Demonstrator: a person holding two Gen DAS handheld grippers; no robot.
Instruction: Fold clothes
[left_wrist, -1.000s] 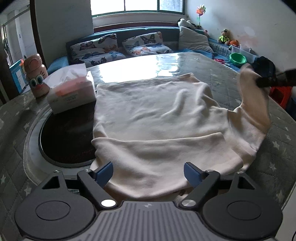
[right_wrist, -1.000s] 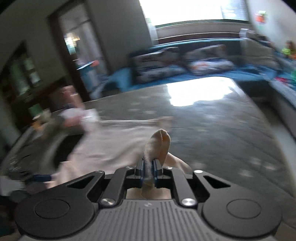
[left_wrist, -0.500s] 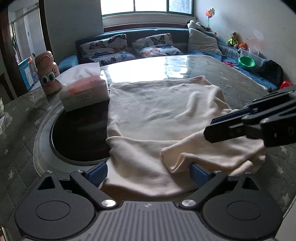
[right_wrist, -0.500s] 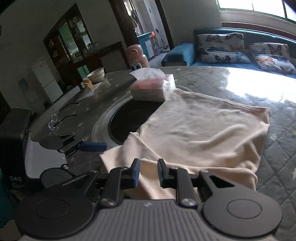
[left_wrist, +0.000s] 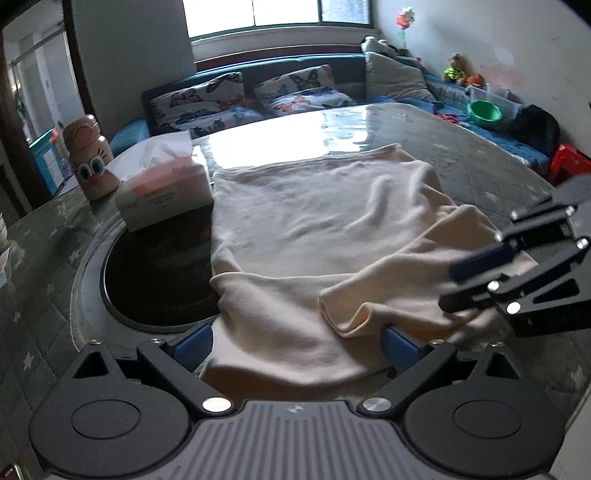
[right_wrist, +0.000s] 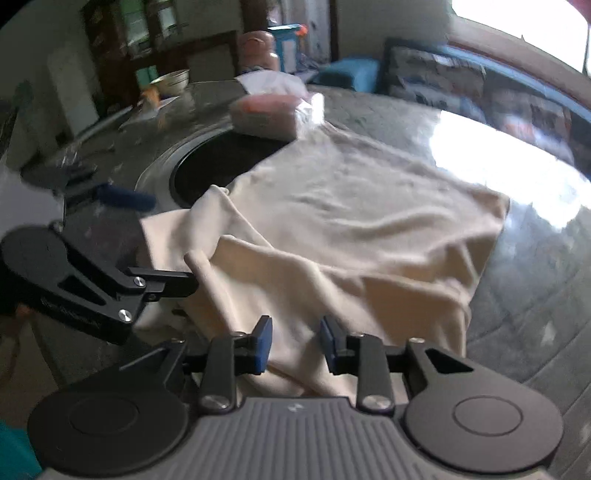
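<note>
On the quilted table (left_wrist: 480, 173), beside a dark round inset (left_wrist: 155, 273), a cream garment (left_wrist: 314, 221) is spread flat, presumably so that its parts can be turned inward one at a time; its far hem lies near the glare from the window, and its near edge reaches to the left gripper (left_wrist: 295, 345); a sleeve (left_wrist: 388, 291) is seen laid across the near part of the body, with its cuff toward the middle, which reads as the first inward fold being set down; the right gripper (right_wrist: 295, 338) is held low over that folded sleeve, and its jaws are opening, with cloth lying beneath and between them but not pinched, so the sleeve appears to be released where it is meant to rest; the left gripper is held with its jaws wide apart, astride the near edge of the garment and gripping nothing, probably kept ready for the opposite side; a tissue box (left_wrist: 166, 195) and a pink bottle (left_wrist: 90, 162) are left at the far left, touching or just beside the cloth's corner; the box may need to be minded when that side is folded.
</note>
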